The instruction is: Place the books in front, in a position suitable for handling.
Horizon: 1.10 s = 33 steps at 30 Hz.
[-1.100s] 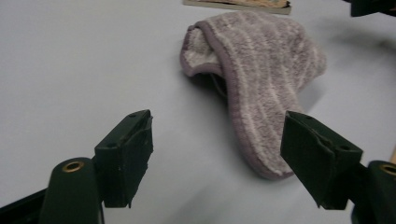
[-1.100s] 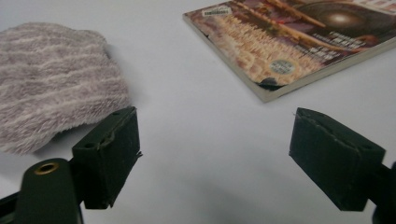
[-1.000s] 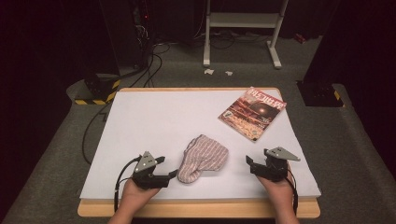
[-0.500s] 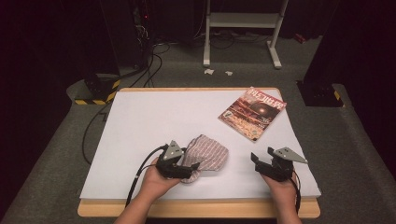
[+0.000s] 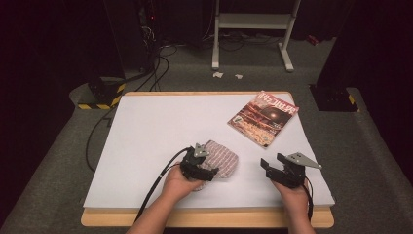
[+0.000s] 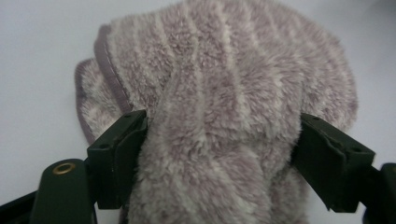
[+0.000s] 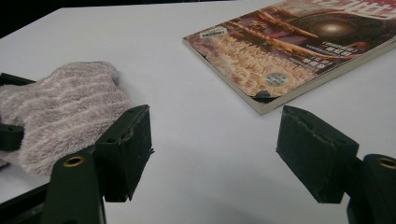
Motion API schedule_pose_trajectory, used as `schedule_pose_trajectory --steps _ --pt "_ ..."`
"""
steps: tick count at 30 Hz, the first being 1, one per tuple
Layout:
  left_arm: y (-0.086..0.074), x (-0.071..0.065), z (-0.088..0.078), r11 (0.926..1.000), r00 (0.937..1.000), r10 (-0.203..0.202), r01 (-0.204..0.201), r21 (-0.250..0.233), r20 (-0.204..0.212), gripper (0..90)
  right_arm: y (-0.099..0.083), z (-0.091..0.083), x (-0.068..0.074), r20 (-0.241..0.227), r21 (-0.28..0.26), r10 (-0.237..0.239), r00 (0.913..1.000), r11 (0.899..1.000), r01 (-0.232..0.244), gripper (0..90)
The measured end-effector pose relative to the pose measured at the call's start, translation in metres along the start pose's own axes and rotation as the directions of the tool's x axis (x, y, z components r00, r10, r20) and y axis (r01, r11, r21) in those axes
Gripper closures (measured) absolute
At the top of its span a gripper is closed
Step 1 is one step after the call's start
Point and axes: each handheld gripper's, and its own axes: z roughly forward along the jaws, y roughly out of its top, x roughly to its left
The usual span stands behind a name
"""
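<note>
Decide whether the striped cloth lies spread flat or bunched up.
Bunched up: the striped cloth rises in thick folds between the left gripper jaws.

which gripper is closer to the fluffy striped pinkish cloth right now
Left. The left gripper has its jaws around the fluffy striped pinkish cloth; the right gripper sits apart on the bare white table, jaws open.

The left gripper [image 5: 210,171] sits at about 7 o'clock from the table's middle, jaws wide and pointing toward 3 o'clock, the hand gripping it from below. The right gripper [image 5: 268,167] sits at 5 o'clock, jaws apart, just been closing slightly with nothing between, pointing toward 10 o'clock.
</note>
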Motion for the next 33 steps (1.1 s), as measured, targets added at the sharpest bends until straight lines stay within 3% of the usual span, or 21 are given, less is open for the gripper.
schedule_pose_trajectory --steps 5,11,16,21,26,30,33 --pt "0.001 -0.002 0.0 0.9996 0.9997 0.018 -0.018 0.02 -0.016 26.3 0.0 -0.001 0.002 -0.004 -0.003 0.013 0.9999 1.0 -0.013 26.9" --pt "0.0 -0.002 -0.002 0.998 0.9982 0.06 -0.06 0.022 -0.01 41.2 -0.001 0.0 0.005 -0.005 0.007 0.014 0.9999 1.0 -0.014 27.5" --pt "-0.007 -0.003 -0.007 0.9958 0.9962 0.086 -0.086 -0.03 -0.008 59.9 -0.003 0.001 0.005 -0.002 0.017 0.019 0.9998 1.0 -0.019 28.1" --pt "-0.011 0.004 -0.016 0.9964 0.9986 0.053 -0.052 -0.067 0.003 65.4 -0.003 -0.001 0.003 -0.006 0.017 0.022 0.9997 1.0 -0.022 29.8" --pt "-0.018 0.023 -0.038 0.9914 0.9981 -0.003 -0.005 -0.131 -0.061 66.1 -0.003 -0.001 0.002 -0.001 0.016 0.02 0.9998 1.0 -0.02 30.0" --pt "-0.027 0.043 -0.055 0.988 0.9923 -0.046 0.028 -0.152 -0.115 66.0 -0.004 -0.001 0.002 0.001 0.019 0.019 0.9998 1.0 -0.019 30.4" --pt "-0.036 0.06 -0.069 0.9846 0.9833 -0.075 0.047 -0.169 -0.166 66.0 -0.004 -0.001 0.002 0.004 0.022 0.016 0.9999 1.0 -0.016 30.9"
